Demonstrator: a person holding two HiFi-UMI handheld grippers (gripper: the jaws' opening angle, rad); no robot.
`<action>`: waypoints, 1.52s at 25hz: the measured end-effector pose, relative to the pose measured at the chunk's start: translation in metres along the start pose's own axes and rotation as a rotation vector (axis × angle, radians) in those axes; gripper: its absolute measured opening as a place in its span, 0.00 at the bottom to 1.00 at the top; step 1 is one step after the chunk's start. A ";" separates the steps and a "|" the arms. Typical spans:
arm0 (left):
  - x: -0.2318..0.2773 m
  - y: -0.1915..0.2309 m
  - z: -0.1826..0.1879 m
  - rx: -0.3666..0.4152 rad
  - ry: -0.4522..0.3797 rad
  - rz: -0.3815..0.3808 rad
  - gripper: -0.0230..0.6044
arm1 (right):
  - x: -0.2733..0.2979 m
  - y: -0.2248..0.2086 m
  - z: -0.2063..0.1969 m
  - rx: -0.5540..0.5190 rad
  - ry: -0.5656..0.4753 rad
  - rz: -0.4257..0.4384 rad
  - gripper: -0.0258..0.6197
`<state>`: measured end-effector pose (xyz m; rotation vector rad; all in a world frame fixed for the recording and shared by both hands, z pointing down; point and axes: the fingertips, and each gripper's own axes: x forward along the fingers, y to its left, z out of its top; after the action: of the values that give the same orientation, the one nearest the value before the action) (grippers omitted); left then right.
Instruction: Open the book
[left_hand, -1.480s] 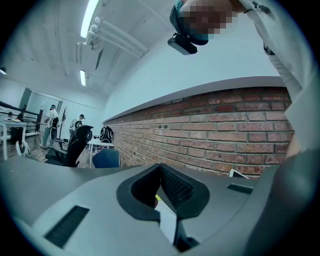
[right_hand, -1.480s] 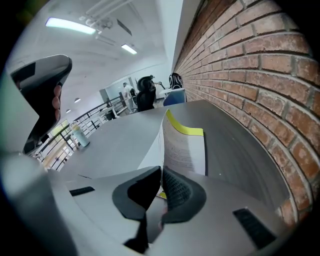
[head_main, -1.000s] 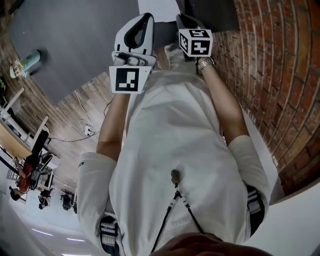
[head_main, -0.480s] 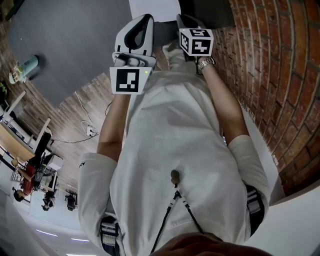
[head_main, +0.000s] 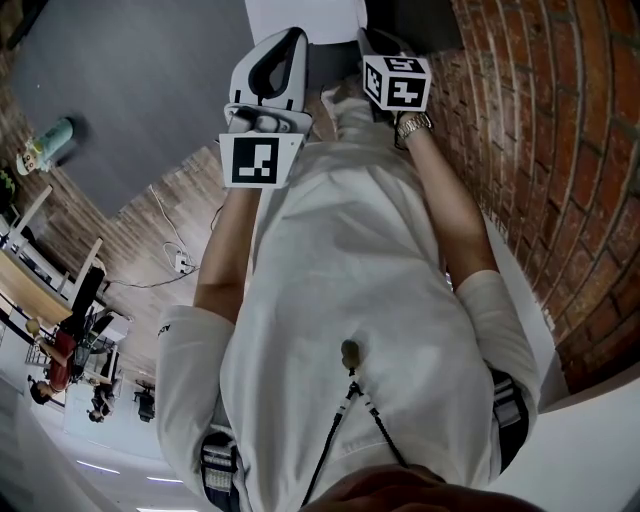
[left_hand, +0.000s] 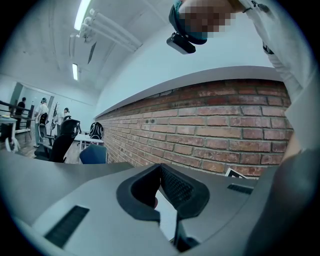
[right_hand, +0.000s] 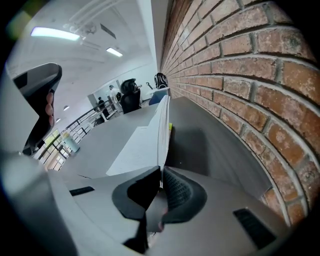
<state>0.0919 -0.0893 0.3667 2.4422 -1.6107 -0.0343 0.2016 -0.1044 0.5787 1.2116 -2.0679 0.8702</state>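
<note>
From the head view, we see the left claw (head_main: 288, 40) and right claw (head_main: 368, 40) held out over the grey table (head_main: 150, 80), with a white page of the book (head_main: 300, 15) just beyond them. Along the left claw's own view, its tips press together on nothing, facing a brick wall (left_hand: 225, 135). Along the right claw's view, we find it pinched shut on an upright leaf (right_hand: 163, 125) of the book, which lies open on the table.

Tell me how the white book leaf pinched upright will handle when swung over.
The thin white paper leaf, pinched edge-on in the right gripper, stands straight, so it is probably light and fairly stiff along its length. Being so thin, it may bend or tear if yanked.
</note>
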 end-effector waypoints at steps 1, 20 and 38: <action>0.001 -0.002 -0.001 0.000 0.001 -0.001 0.07 | -0.001 -0.003 0.000 0.004 0.000 -0.003 0.11; 0.023 -0.020 -0.008 -0.006 0.009 0.002 0.07 | 0.001 -0.060 -0.010 0.035 0.031 -0.052 0.11; 0.027 -0.021 -0.016 -0.006 0.022 0.022 0.07 | 0.007 -0.106 -0.027 0.069 0.078 -0.129 0.11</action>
<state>0.1240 -0.1036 0.3808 2.4118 -1.6251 -0.0086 0.2975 -0.1270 0.6263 1.3110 -1.8891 0.9197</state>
